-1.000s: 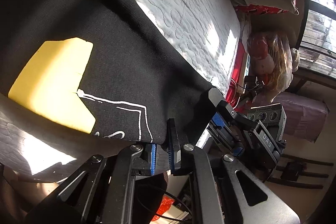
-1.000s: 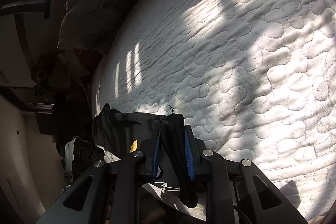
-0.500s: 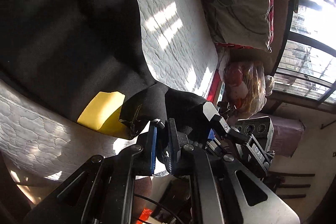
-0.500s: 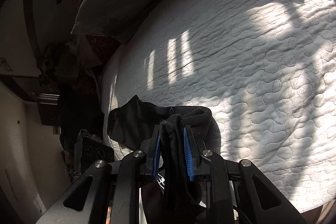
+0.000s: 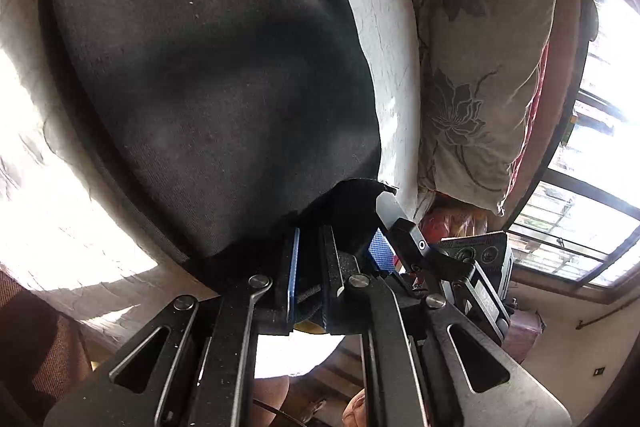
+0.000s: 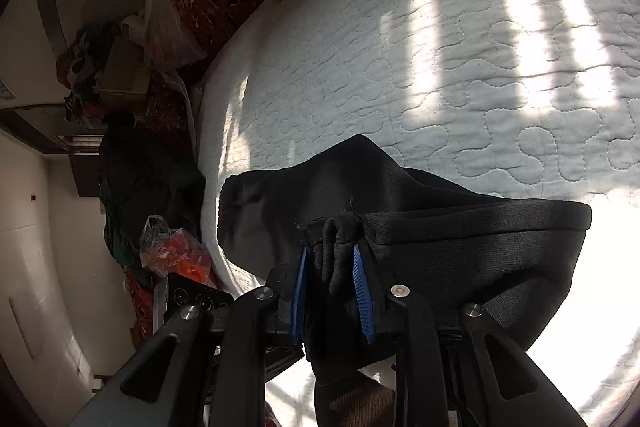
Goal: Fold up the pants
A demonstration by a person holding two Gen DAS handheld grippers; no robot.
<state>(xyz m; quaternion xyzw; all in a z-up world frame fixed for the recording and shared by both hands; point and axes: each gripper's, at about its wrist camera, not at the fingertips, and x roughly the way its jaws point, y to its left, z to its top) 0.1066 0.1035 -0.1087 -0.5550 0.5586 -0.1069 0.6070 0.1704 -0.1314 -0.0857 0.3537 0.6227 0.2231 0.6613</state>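
Since a second ago the yellow patch and white line print that filled the lower left of the left wrist view have dropped out of sight, and plain black cloth now covers the whole upper left and centre of that frame; only a sliver of yellow shows low down between the fingers. In the same span the pants [image 5: 208, 75] have spread wider in the right wrist view, from a small bunch at the bottom to a broad dark sheet reaching toward the right edge. The left gripper [image 5: 310, 267] has its blue-padded fingers close together, pinched on a thin edge of the black fabric. The right gripper [image 6: 332, 283] is likewise clamped on a thicker, gathered bunch of cloth that stands up between its pads. In the left view the right gripper's tip sits just right of the left one, so the two held corners are close together. The pants hang from both grips and drape over the white quilted mattress [image 6: 460, 75], with a floral pillow [image 5: 480, 67] at the upper right of the left view. This reads as the held end being carried over the rest of the garment, so a fold is underway but not yet laid down; the cloth looks slack and likely to sag unevenly.
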